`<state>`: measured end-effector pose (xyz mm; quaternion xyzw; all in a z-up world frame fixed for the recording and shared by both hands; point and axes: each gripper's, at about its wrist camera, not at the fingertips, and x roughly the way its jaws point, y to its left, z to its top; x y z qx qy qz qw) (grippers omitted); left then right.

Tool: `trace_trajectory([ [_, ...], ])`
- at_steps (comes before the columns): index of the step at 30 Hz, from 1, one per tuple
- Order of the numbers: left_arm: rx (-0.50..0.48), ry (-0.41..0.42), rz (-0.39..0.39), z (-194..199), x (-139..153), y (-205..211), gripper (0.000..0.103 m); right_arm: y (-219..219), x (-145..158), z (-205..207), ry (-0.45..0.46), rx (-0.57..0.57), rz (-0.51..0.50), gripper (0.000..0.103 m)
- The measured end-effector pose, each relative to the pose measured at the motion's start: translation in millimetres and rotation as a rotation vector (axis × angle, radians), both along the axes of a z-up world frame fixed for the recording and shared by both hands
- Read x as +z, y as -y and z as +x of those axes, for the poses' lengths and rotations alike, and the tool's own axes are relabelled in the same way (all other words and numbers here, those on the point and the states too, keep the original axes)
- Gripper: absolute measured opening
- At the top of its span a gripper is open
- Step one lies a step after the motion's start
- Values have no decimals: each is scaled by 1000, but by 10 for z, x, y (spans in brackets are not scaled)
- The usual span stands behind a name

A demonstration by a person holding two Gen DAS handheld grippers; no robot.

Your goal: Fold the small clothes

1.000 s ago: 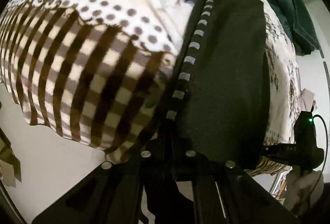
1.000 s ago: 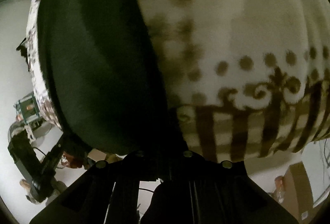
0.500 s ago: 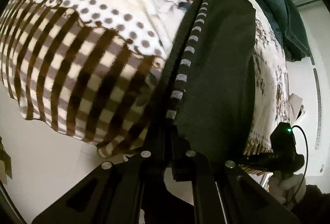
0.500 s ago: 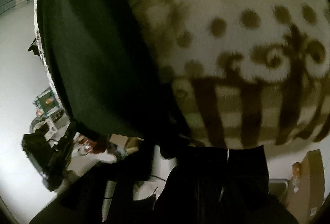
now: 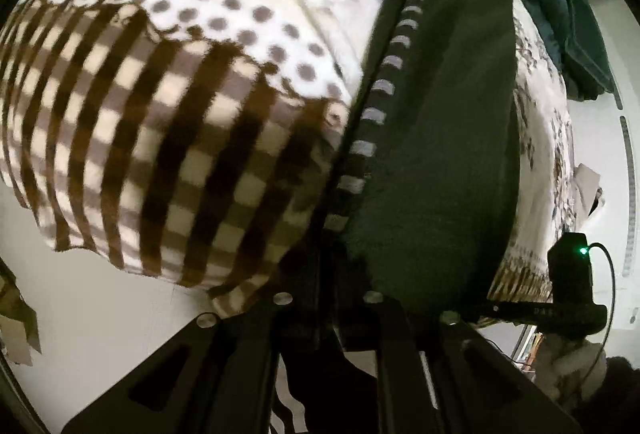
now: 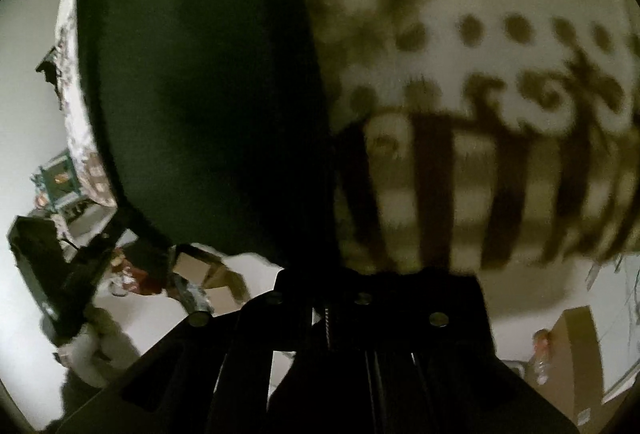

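Note:
A dark green garment with a grey-striped edge lies stretched along a bed covered by a cream blanket with brown checks and dots. My left gripper is shut on its near corner at the striped edge. In the right wrist view the same garment fills the left half, and my right gripper is shut on its other near corner. The fingertips are hidden under the cloth in both views. The right gripper also shows in the left wrist view.
A second dark green garment lies at the far end of the bed. The bed edge and white floor are just below the grippers. Cardboard boxes and clutter stand on the floor.
Both grippers lifted the garment's near edge off the bed edge, then lowered it back; the right view swung and is blurred now.

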<state>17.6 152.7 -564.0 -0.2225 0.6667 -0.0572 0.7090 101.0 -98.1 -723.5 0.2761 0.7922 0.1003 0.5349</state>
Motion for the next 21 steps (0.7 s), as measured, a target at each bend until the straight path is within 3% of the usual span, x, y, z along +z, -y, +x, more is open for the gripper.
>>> trace_trajectory([
  [2,-6,1,-27,27,20,-23,19,41,22,27,-3,-20,49,20],
  [3,-9,11,-43,27,23,-35,32,64,39,27,11,-26,58,27],
  [4,-7,23,-67,22,27,-55,48,101,34,22,24,-34,67,45],
  [5,-1,28,-84,29,3,-75,55,121,14,17,26,-51,92,52],
  [8,1,7,-135,83,-218,-39,59,104,-192,2,-27,-96,161,52],
  [12,-10,-7,-125,191,-392,100,65,-15,-386,-21,-78,-176,233,54],
  [13,-4,-3,-123,192,-370,111,64,-25,-373,-35,-76,-185,236,54],
  [14,7,7,-123,176,-320,132,64,-34,-355,-56,-74,-196,241,43],
  [15,5,14,-120,156,-284,149,49,-46,-338,-82,-75,-210,263,32],
  [16,1,13,-108,130,-255,152,17,-61,-323,-97,-81,-221,285,16],
  [19,21,-1,-100,97,-114,149,6,-107,-222,-99,-66,-234,302,13],
  [21,25,1,-114,91,-2,155,5,-135,-85,-73,-49,-232,329,12],
])
